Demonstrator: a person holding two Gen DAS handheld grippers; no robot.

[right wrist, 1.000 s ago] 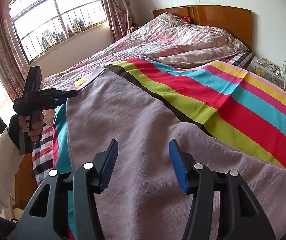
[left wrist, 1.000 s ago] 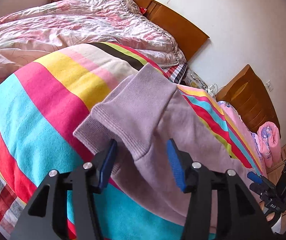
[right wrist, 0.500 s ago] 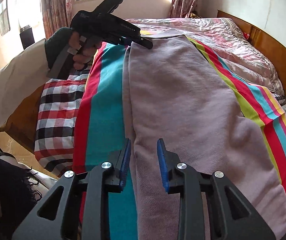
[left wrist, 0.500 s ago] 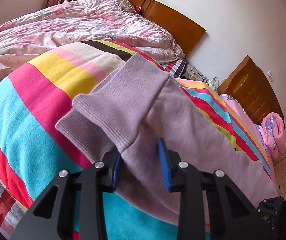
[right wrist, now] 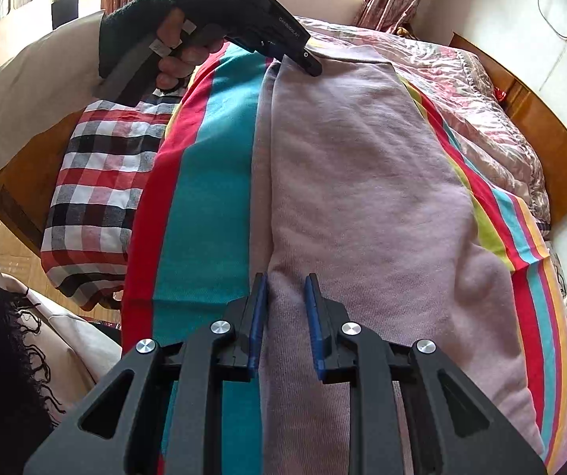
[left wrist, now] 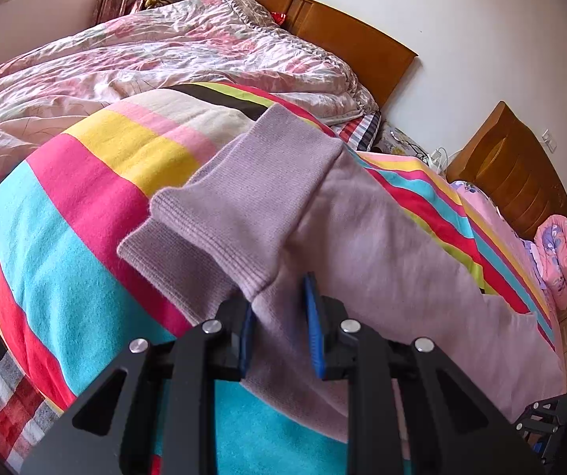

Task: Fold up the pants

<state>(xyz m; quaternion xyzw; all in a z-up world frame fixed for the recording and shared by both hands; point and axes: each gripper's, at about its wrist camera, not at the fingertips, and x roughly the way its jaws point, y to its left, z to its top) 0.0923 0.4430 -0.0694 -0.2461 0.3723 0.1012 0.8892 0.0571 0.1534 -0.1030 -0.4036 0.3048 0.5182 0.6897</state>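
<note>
Left wrist: right claw (left wrist: 552, 431) half cut off

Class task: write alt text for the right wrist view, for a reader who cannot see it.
The right hand-held gripper is closing on the near edge of lilac pants lying on a striped blanket. At the far end, the left hand-held gripper meets the same pants.

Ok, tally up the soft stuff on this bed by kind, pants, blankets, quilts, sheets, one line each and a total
Pants: 1, the lilac pants
Striped blanket: 1, the striped blanket under them
Floral quilt: 1, the floral quilt near the headboard
Checked sheet: 1, the checked sheet at the bed's edge
Total: 4
</note>
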